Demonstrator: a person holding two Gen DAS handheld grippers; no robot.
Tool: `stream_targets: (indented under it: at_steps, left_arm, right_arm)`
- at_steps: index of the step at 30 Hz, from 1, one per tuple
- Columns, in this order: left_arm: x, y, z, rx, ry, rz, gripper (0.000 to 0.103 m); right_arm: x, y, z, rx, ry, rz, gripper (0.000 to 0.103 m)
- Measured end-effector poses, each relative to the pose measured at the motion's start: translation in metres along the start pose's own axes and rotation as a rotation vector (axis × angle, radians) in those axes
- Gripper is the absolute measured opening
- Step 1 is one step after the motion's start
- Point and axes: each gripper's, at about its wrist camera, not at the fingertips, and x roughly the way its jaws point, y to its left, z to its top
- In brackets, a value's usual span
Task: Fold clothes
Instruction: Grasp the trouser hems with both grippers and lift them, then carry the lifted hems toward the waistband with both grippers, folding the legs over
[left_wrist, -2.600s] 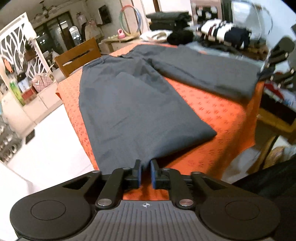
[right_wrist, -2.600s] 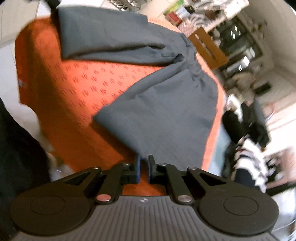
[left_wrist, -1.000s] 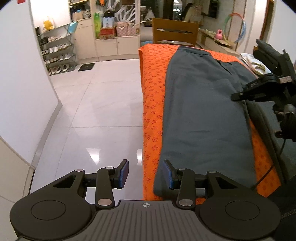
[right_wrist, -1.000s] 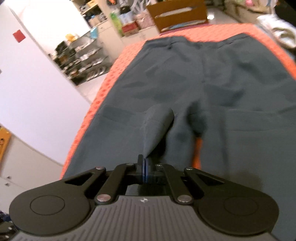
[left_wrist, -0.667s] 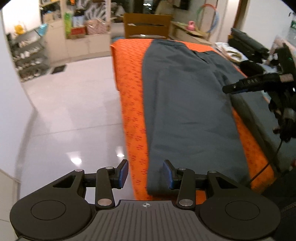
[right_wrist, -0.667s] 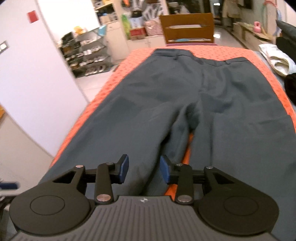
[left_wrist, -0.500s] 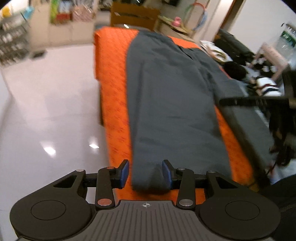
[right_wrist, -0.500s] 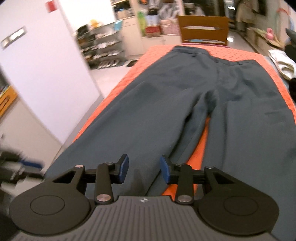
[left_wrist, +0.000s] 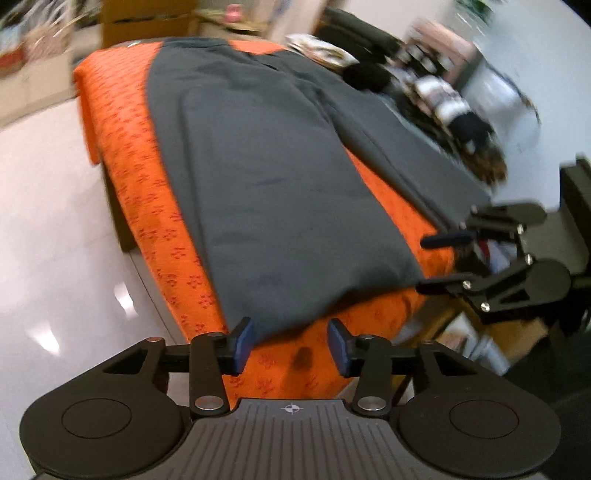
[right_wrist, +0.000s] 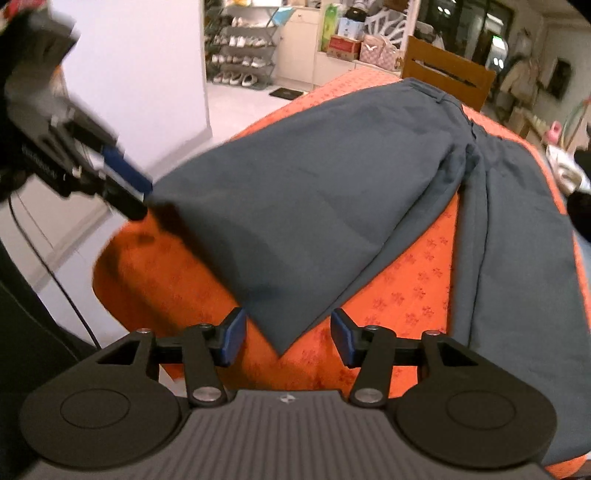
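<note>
Grey trousers (left_wrist: 277, 184) lie flat on a table under an orange patterned cloth (left_wrist: 122, 122), waistband at the far end. My left gripper (left_wrist: 290, 345) hovers at the left corner of the nearer leg's hem. Its jaws are opening and the hem edge lies just ahead of them, untouched. My right gripper (right_wrist: 287, 338) is at the other corner of that hem on the trousers (right_wrist: 314, 192). Its jaws are opening too, and the fabric corner points in between them without the pads pressing. Each gripper shows in the other's view: right gripper (left_wrist: 441, 262), left gripper (right_wrist: 138, 197).
A wooden chair (right_wrist: 447, 74) stands beyond the far end of the table. Piled clothes (left_wrist: 443, 107) lie along the table's right side. A shoe rack (right_wrist: 240, 55) and cupboards line the back wall. White tiled floor (left_wrist: 44, 221) runs along the table's left.
My right gripper let go of the pinched fabric at the trousers' middle, opened and swung back to the hem corner. My left gripper rolled and sank toward the hem's other corner.
</note>
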Motion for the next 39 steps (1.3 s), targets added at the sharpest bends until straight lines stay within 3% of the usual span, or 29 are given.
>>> stream_targets:
  at_steps: [6,7,8,9,10,13,15,19,26,30,31,34,39]
  left_arm:
    - [0.004,-0.017,-0.008,0.177,-0.054,0.150,0.050]
    - [0.005,-0.020,-0.009,0.209,-0.063,0.182,0.045]
    - [0.006,-0.024,-0.010,0.243,-0.071,0.215,0.033]
    - [0.007,-0.028,-0.011,0.277,-0.079,0.248,0.016]
    - [0.007,-0.032,-0.012,0.312,-0.088,0.281,0.011]
    - [-0.001,-0.051,-0.015,0.464,-0.129,0.392,0.008]
    - [-0.011,-0.066,-0.016,0.601,-0.145,0.468,0.008]
    - [-0.022,-0.085,-0.021,0.754,-0.148,0.538,0.008]
    - [-0.002,-0.078,-0.033,0.696,-0.091,0.492,0.012]
    - [0.003,-0.077,-0.041,0.706,-0.111,0.486,0.022]
    - [0.001,-0.076,-0.046,0.707,-0.123,0.484,0.029]
    - [0.000,-0.075,-0.051,0.722,-0.137,0.468,0.038]
    - [0.005,-0.078,-0.055,0.796,-0.169,0.482,0.042]
  right_arm:
    - [0.010,0.030,-0.005,-0.121,-0.020,-0.132,0.048]
    - [0.012,0.032,-0.004,-0.131,-0.026,-0.144,0.039]
    - [0.013,0.035,-0.004,-0.145,-0.030,-0.149,0.031]
    - [0.013,0.037,-0.004,-0.168,-0.034,-0.152,0.019]
    - [0.012,0.039,-0.003,-0.190,-0.041,-0.159,0.008]
    - [-0.006,0.046,0.003,-0.249,-0.092,-0.211,0.004]
    - [-0.023,0.049,0.008,-0.274,-0.125,-0.231,0.004]
    - [-0.047,0.052,0.012,-0.303,-0.123,-0.225,0.004]
    - [-0.023,0.060,-0.010,-0.337,-0.044,-0.200,0.008]
    - [-0.016,0.072,-0.023,-0.432,-0.032,-0.214,0.033]
    - [-0.015,0.075,-0.025,-0.464,-0.038,-0.220,0.037]
    - [-0.011,0.082,-0.031,-0.564,-0.055,-0.244,0.044]
    - [-0.002,0.091,-0.031,-0.729,-0.102,-0.272,0.050]
